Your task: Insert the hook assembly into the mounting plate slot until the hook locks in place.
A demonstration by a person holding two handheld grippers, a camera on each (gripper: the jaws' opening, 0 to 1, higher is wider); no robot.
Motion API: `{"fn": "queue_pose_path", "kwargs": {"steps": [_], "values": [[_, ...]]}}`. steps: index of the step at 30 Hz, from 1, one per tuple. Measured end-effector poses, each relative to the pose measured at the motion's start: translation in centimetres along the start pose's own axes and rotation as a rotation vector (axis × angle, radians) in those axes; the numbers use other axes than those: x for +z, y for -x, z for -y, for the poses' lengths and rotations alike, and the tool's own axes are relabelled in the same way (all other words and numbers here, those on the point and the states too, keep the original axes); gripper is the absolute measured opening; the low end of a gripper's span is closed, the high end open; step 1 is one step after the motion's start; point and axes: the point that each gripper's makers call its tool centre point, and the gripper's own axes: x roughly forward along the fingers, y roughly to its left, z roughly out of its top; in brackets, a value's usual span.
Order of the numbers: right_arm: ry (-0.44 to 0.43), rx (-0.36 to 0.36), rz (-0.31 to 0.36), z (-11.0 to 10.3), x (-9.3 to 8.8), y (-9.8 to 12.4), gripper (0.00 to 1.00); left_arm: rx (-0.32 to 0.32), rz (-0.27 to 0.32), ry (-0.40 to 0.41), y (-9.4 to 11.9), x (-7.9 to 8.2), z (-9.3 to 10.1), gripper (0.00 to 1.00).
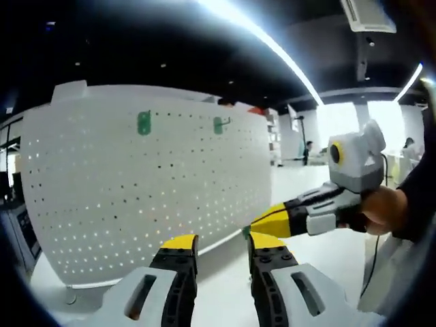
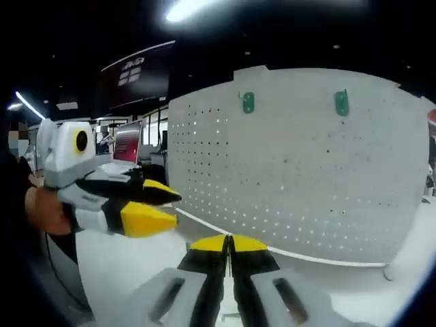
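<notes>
A white perforated mounting plate (image 1: pixel 136 191) stands upright on the table. Two green hooks hang high on it, one to the left (image 1: pixel 144 122) and one to the right (image 1: pixel 219 125). They show again in the right gripper view as one hook (image 2: pixel 248 102) and another (image 2: pixel 341 103) on the plate (image 2: pixel 306 184). My left gripper (image 1: pixel 223 244) is open and holds nothing, a short way in front of the plate. My right gripper (image 2: pixel 230 240) is shut. It reaches in from the right (image 1: pixel 253 226) with a small green speck at its tip, too small to identify.
A white tabletop (image 1: pixel 225 286) runs under the plate. A hand (image 1: pixel 381 211) holds the right gripper, and the left gripper (image 2: pixel 176 206) comes in from the left in the right gripper view. Desks, screens and people stand far behind.
</notes>
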Motion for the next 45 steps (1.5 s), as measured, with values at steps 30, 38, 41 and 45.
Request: {"fn": "queue_pose_path", "kwargs": {"steps": [30,38,41,45], "values": [[-0.109,0.145,0.079,-3.2,1.9,-0.1,0.00,-0.082,0.024,0.072,-0.3,-0.3,1.8,0.06],[-0.115,0.153,0.078,-3.4,1.8,-0.1,0.00,-0.084,0.026,0.062,-0.3,-0.2,1.9,0.05],[-0.119,0.162,0.076,-3.6,1.8,-0.1,0.00,-0.082,0.024,0.063,-0.3,-0.3,1.8,0.04],[-0.127,0.175,0.072,-3.9,1.7,-0.1,0.00,-0.073,0.020,0.069,-0.3,-0.3,1.6,0.04]]}}
